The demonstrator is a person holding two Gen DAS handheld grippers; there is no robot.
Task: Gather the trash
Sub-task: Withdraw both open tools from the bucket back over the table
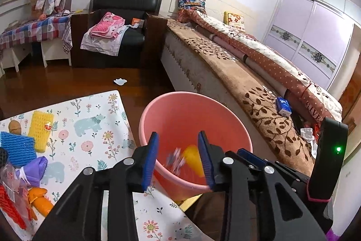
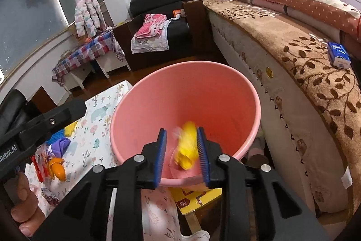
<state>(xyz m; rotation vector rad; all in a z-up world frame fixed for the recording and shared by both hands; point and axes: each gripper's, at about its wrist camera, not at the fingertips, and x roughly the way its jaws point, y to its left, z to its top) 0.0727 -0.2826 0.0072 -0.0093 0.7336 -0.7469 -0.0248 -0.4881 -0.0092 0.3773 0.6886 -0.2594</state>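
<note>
We hold both grippers over the pink bucket [image 2: 187,92], which stands between the table's right edge and the bed [image 2: 311,64]. Our right gripper [image 2: 181,150] is spread, with a blurred yellow scrap [image 2: 186,148] between its fingers, apparently dropping in. Our left gripper [image 1: 178,155] is also spread and grips nothing; a blurred patterned scrap [image 1: 174,159] shows in the bucket below it. More trash [image 1: 24,150] waits at the table's near left. The risk: swinging back left, we could clip the bucket's rim and tip it, or miss the white scrap [image 1: 120,81] on the far floor.
</note>
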